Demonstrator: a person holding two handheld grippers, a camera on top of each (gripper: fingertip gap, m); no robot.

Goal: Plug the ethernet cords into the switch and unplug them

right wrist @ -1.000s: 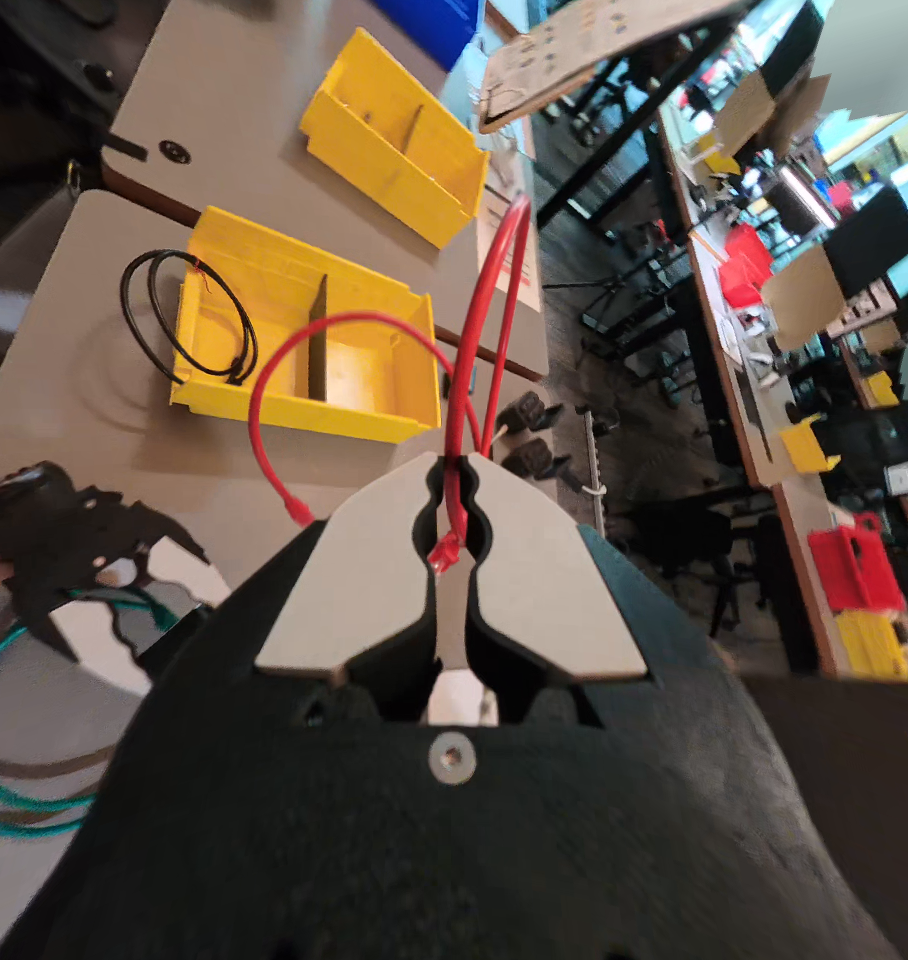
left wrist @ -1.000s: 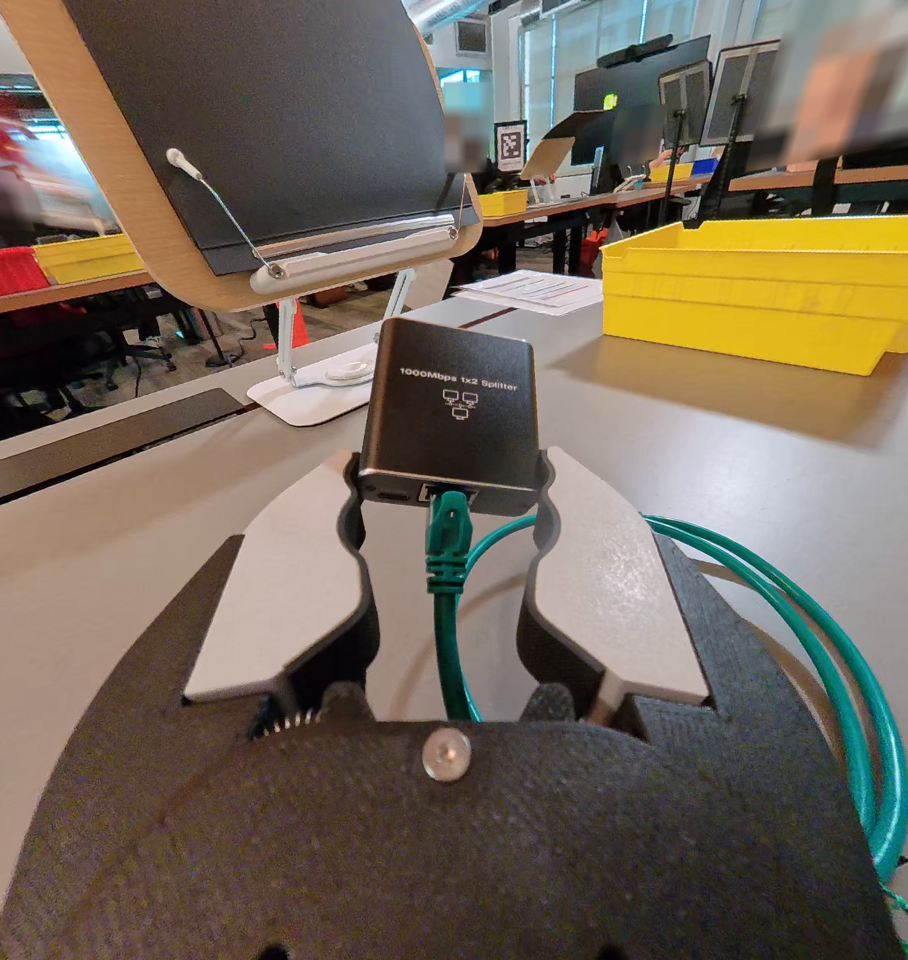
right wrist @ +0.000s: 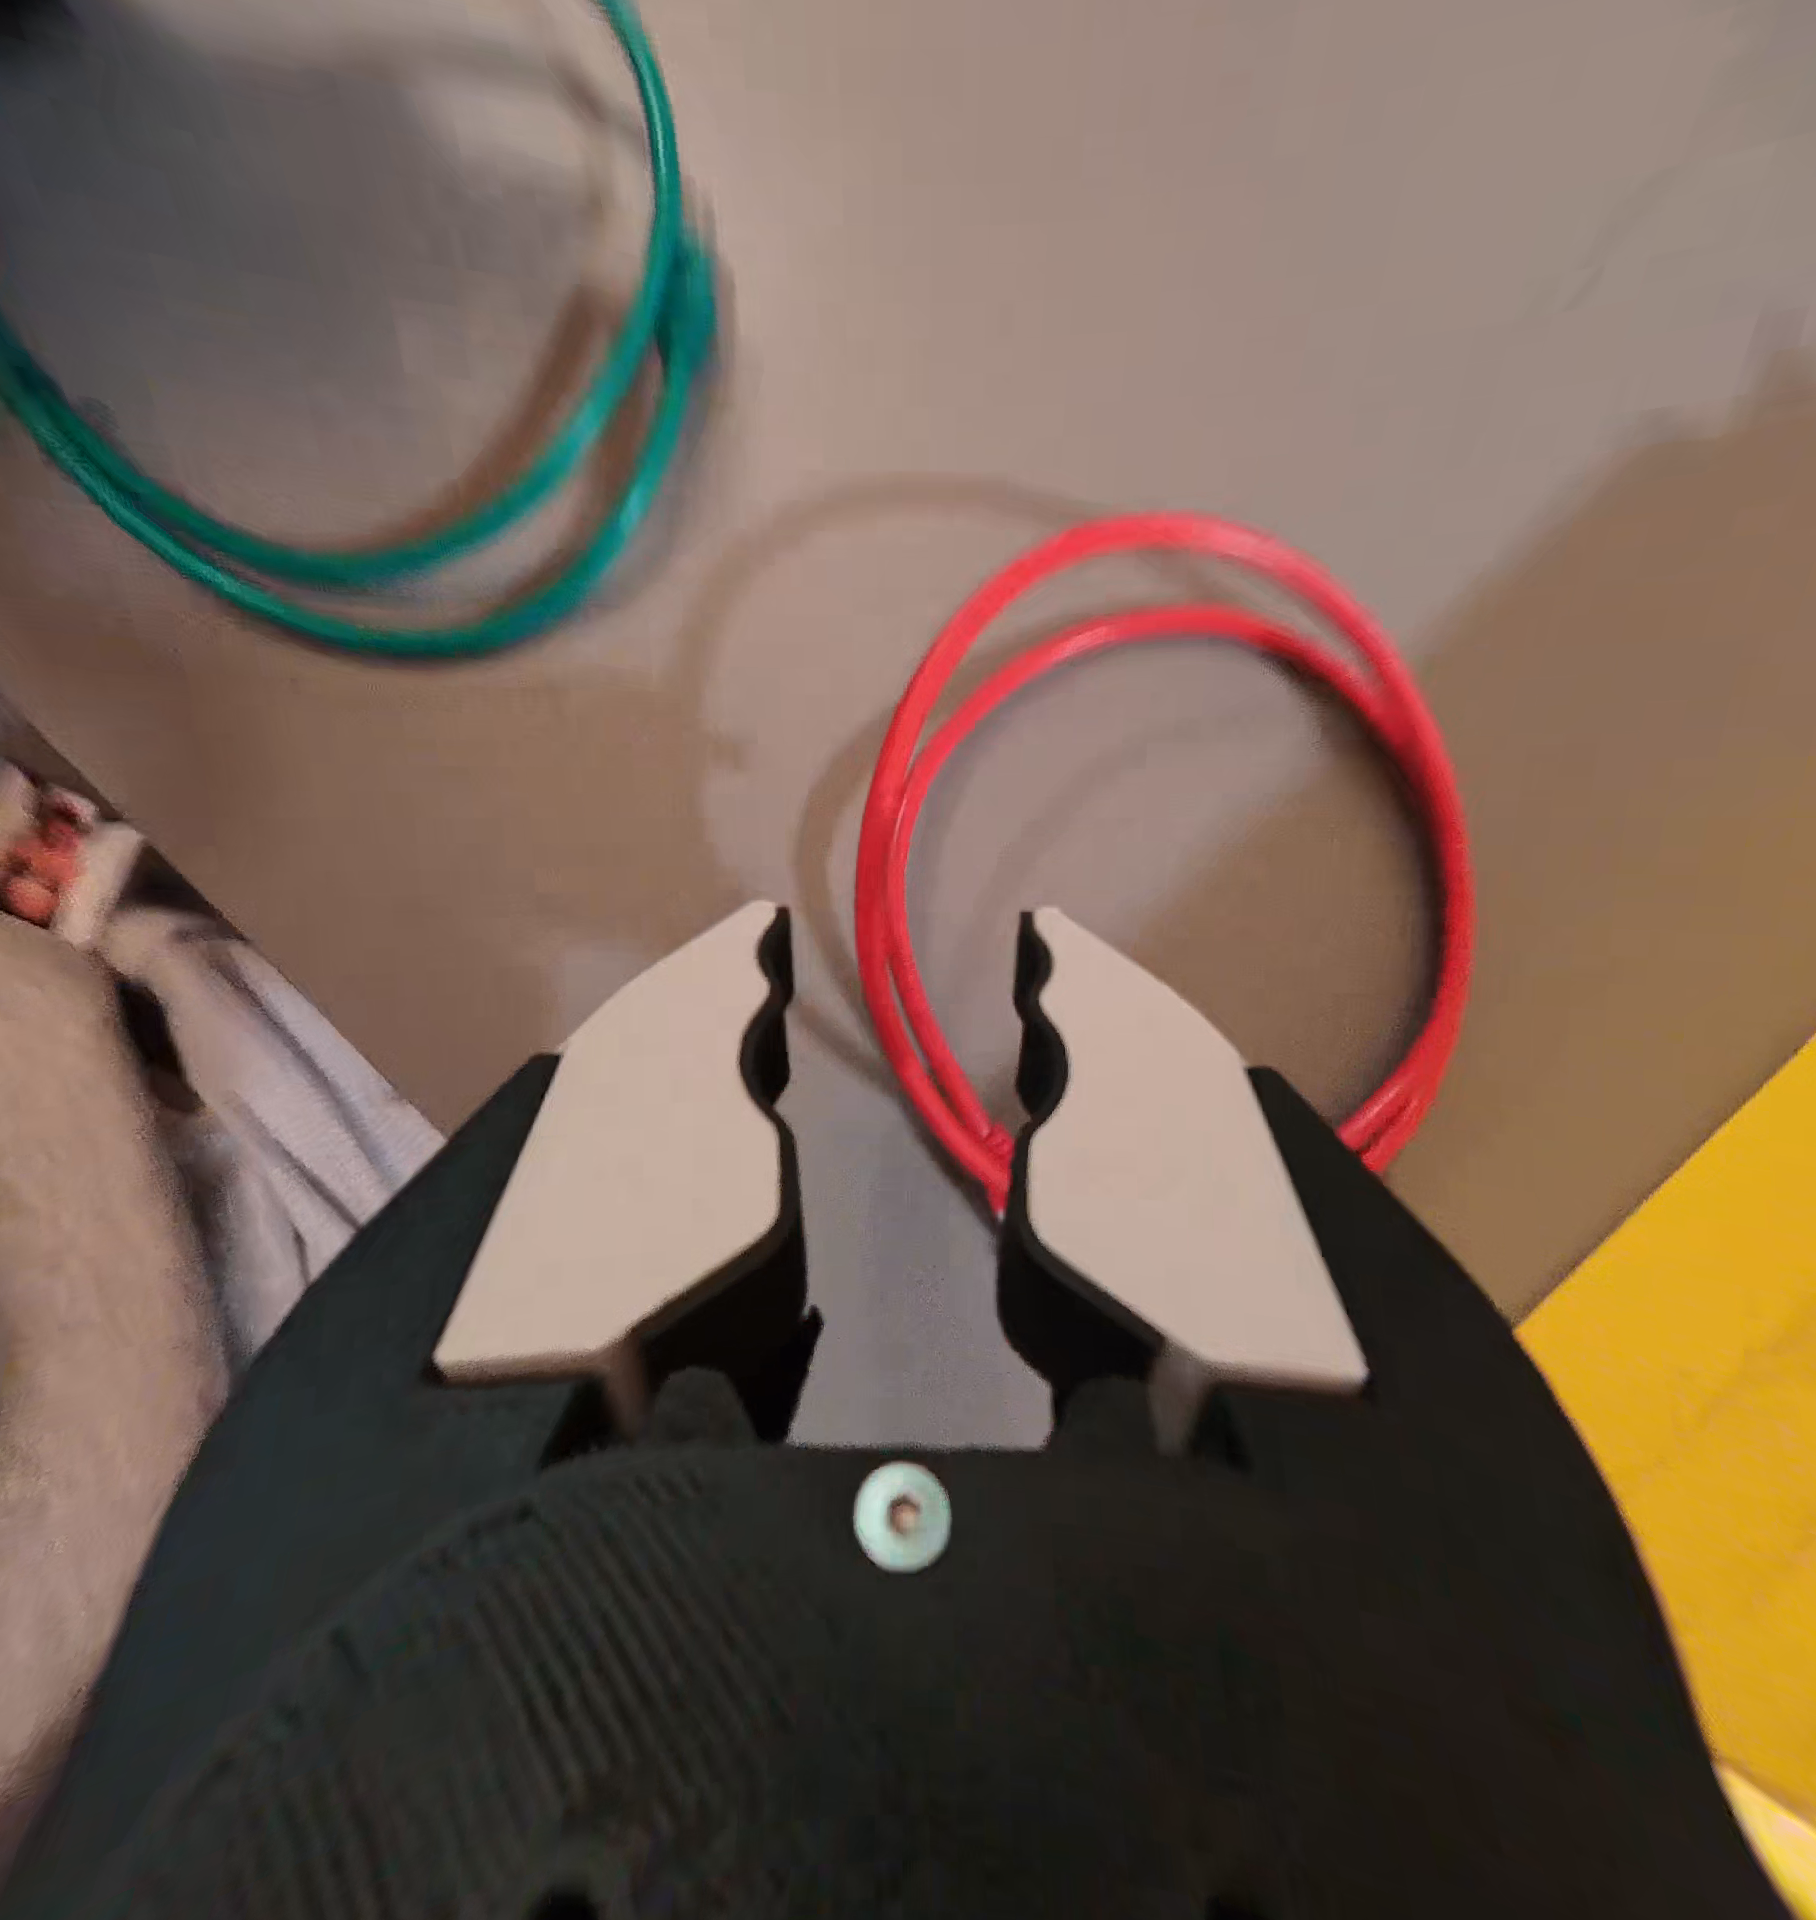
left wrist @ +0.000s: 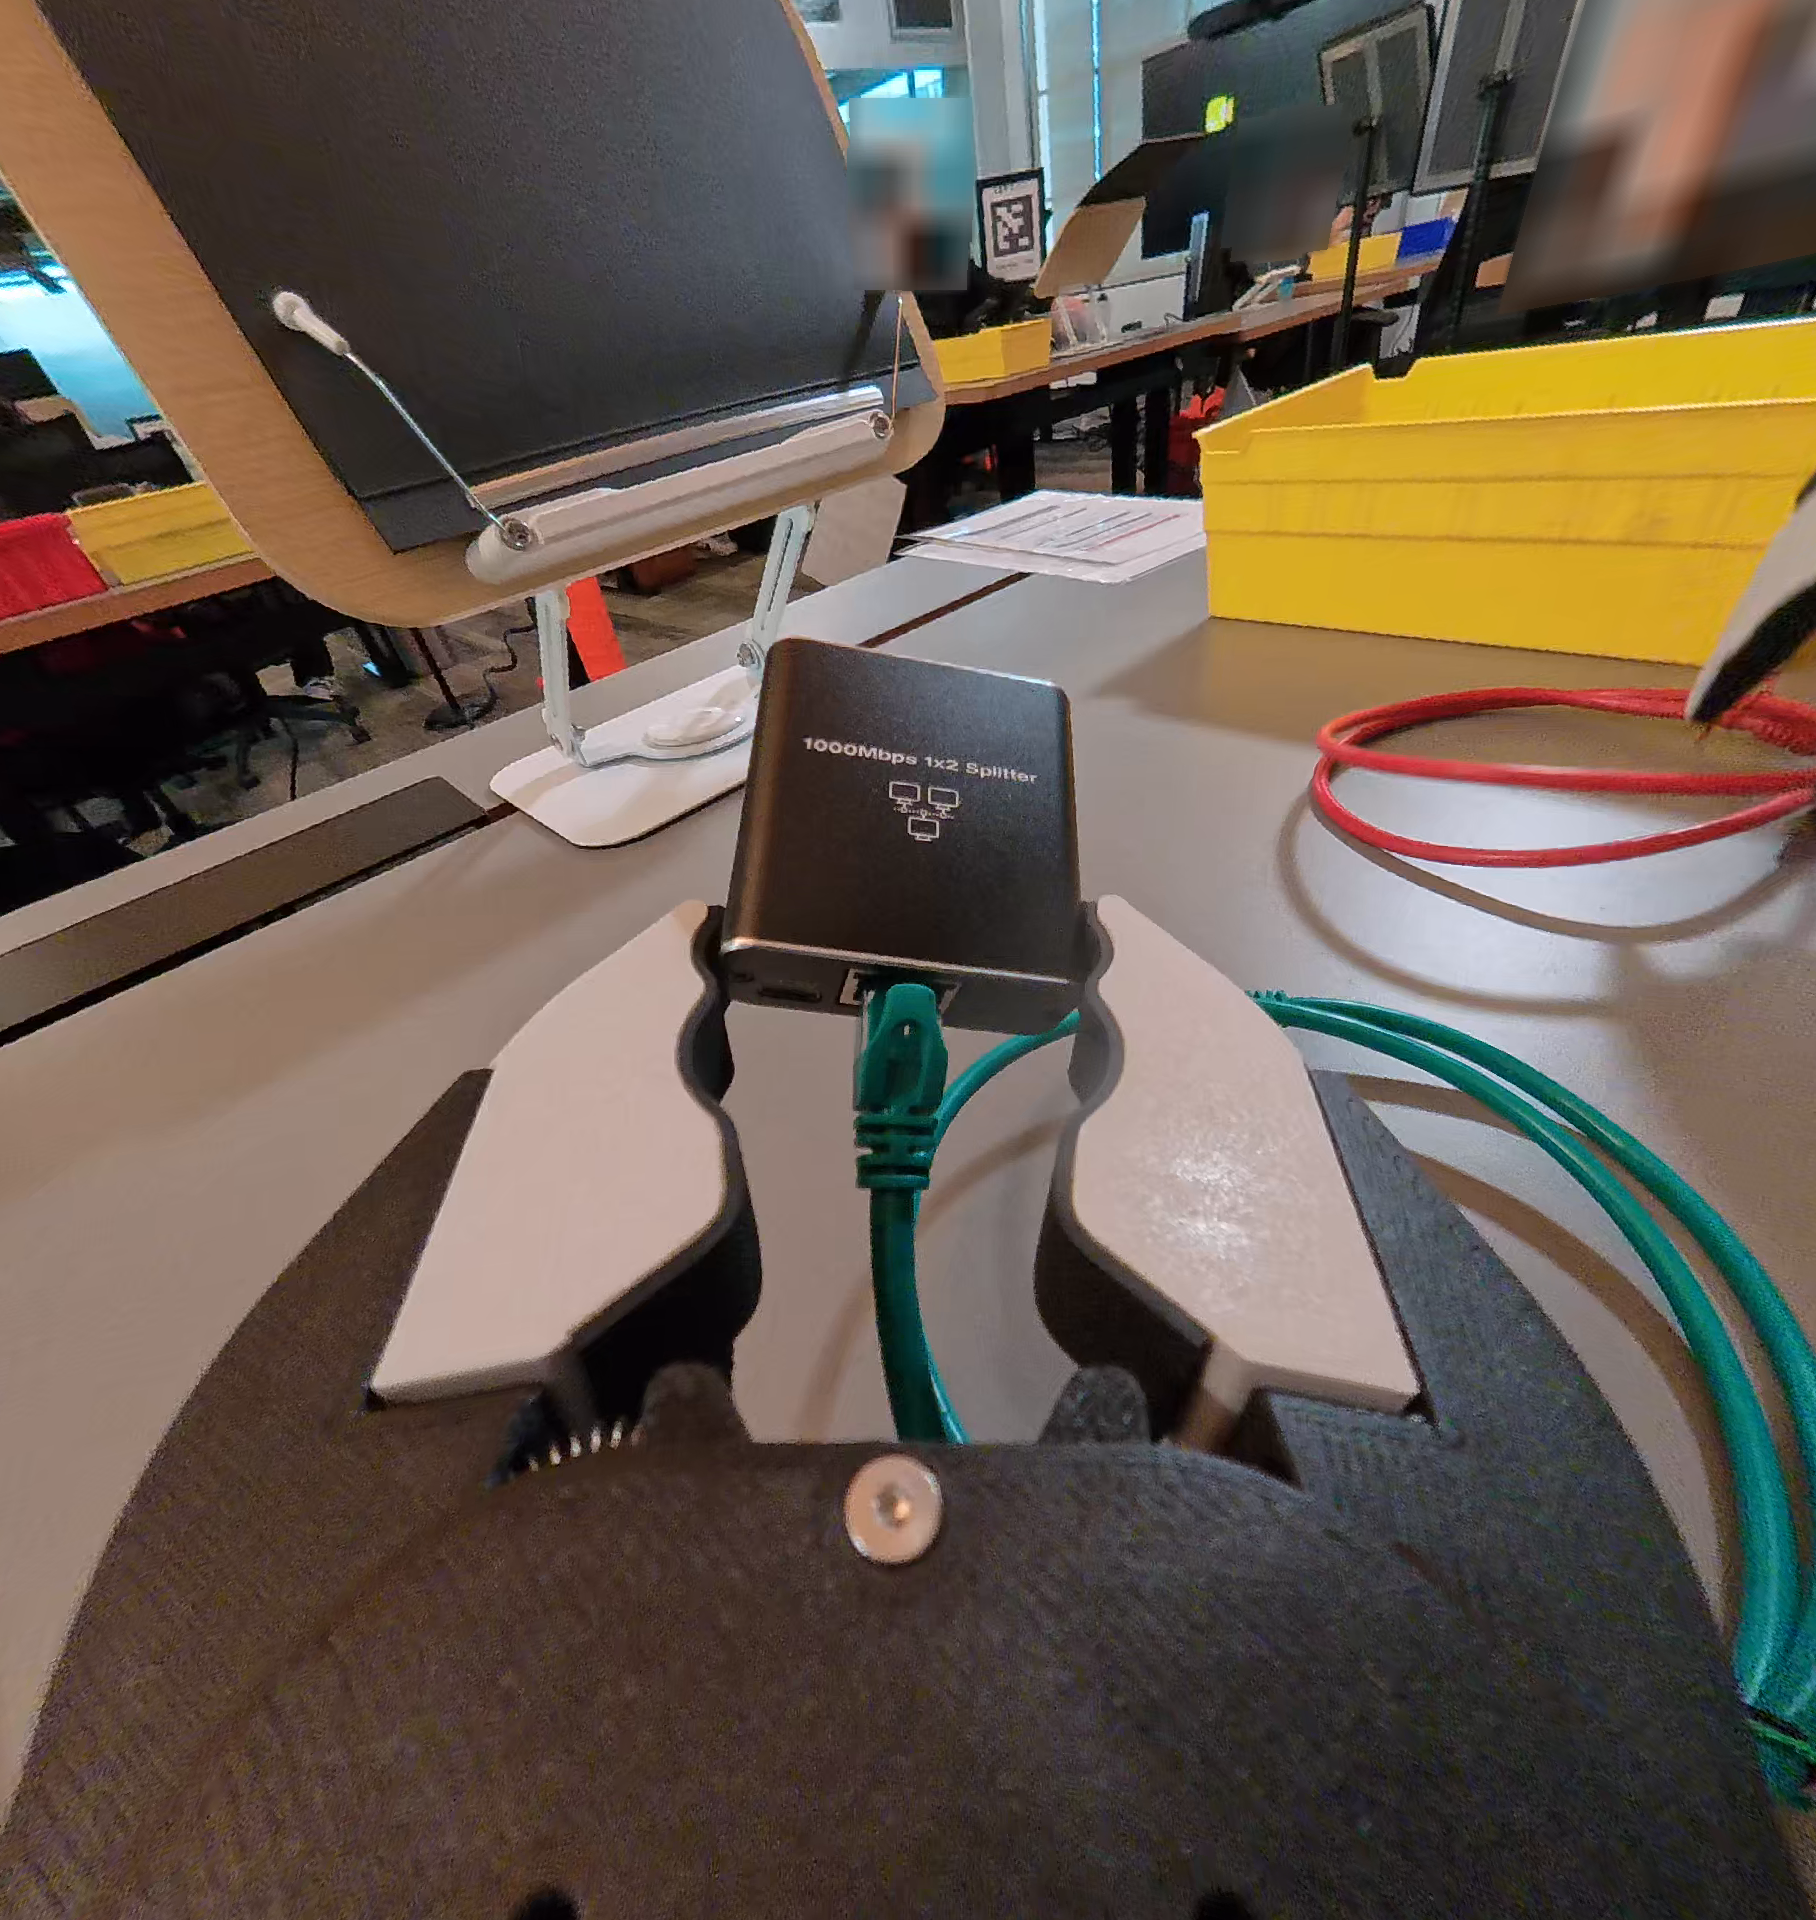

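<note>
The left tool (left wrist: 904, 935) is clamped on the switch (left wrist: 909, 805), a small dark metal box pinched at its near end between the two pale fingers (left wrist: 592, 1132). The box is tilted up away from the tool, its printed top facing the camera. A green cord (left wrist: 899, 1174) is plugged into the port on the near face; it runs back between the fingers, and further loops of it sweep out to the right over the grey table (left wrist: 1351, 831).

Farther right on the table lies a red cord (left wrist: 1548, 774), coiled in a flat ring. The tip of the right tool (left wrist: 1787, 644) shows at the frame edge just above that ring. Behind it stands a yellow bin (left wrist: 1486, 499), and to the left a tilted dark board on a white stand (left wrist: 613, 748).

From the right wrist view, the right tool (right wrist: 904, 920) points down at the table with its jaws apart and nothing between the tips. The red cord (right wrist: 1403, 727) lies in a double loop beneath it; the near part of the loop passes under the right-hand finger (right wrist: 1153, 1132), whether touching it I cannot tell. The green cord (right wrist: 592, 457) curves off to the upper left, blurred. The yellow bin (right wrist: 1714, 1403) fills the lower right corner, and pale cloth (right wrist: 73, 1143) the left edge.
</note>
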